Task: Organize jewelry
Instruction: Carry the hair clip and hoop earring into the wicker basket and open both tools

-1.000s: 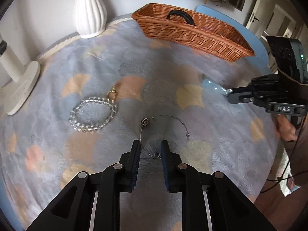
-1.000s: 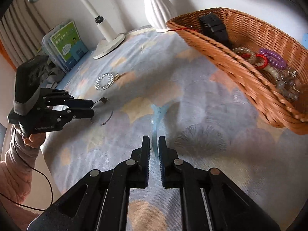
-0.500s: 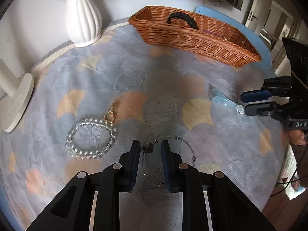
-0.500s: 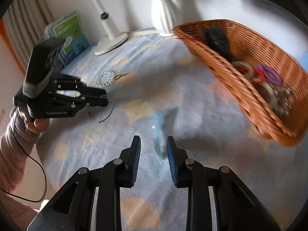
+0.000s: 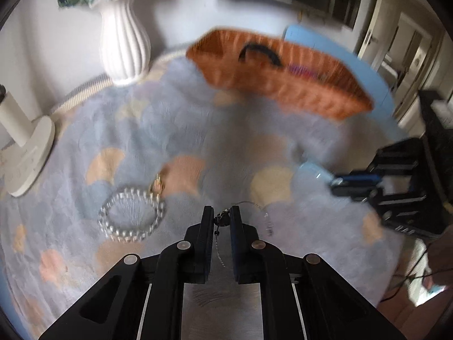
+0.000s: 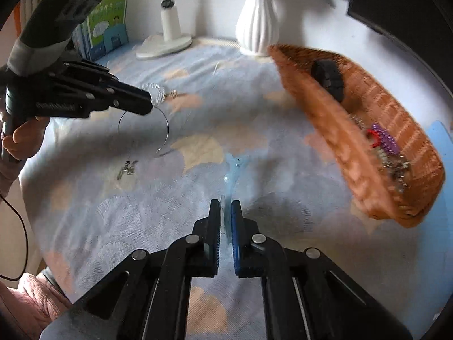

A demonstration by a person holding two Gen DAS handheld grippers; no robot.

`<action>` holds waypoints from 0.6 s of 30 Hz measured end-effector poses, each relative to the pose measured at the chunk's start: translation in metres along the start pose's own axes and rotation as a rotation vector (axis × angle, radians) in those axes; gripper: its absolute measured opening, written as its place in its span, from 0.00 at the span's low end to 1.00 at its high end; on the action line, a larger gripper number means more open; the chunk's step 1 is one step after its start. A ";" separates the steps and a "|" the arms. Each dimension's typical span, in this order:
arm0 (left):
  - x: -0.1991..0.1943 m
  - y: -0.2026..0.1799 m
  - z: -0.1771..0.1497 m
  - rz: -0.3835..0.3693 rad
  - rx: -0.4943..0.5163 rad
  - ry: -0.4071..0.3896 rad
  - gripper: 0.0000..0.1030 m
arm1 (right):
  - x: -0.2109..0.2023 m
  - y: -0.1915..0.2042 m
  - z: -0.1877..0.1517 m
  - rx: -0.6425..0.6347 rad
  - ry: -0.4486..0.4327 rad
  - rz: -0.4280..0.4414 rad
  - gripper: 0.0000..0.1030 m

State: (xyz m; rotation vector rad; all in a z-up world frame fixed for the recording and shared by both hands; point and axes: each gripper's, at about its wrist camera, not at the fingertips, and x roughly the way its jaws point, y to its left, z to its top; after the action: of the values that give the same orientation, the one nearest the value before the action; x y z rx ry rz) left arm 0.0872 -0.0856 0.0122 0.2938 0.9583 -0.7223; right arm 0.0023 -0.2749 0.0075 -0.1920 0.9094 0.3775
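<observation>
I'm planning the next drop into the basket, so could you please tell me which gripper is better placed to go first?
Right, probably. The right gripper is shut on the blue hair clip, and the wicker basket lies close on its right. The left gripper, shut on the wire necklace, is farther away.

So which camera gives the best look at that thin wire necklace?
The right wrist view: the wire necklace hangs as a full loop from the left gripper, lifted off the cloth. The left wrist view shows only a blurred piece beside its own fingers.
</observation>
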 end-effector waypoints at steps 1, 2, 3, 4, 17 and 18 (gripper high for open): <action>-0.006 -0.002 0.004 -0.006 0.000 -0.016 0.11 | -0.009 -0.004 0.002 0.013 -0.019 0.007 0.08; -0.016 -0.005 0.011 -0.018 0.004 -0.043 0.11 | -0.021 -0.011 0.005 0.029 -0.049 0.012 0.08; -0.025 -0.008 0.020 -0.029 0.011 -0.067 0.11 | -0.030 -0.016 0.008 0.039 -0.072 0.009 0.08; -0.031 -0.012 0.026 -0.036 0.016 -0.083 0.11 | -0.042 -0.023 0.013 0.054 -0.103 -0.001 0.08; -0.035 -0.055 0.183 -0.135 0.034 -0.267 0.11 | -0.057 -0.159 0.084 0.345 -0.208 -0.140 0.07; -0.024 -0.055 0.193 -0.131 0.020 -0.262 0.11 | -0.048 -0.168 0.086 0.372 -0.190 -0.138 0.07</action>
State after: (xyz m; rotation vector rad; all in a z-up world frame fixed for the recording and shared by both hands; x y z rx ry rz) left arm 0.1640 -0.2177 0.1439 0.1499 0.7263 -0.8679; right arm 0.1058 -0.4133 0.0983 0.1217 0.7586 0.0917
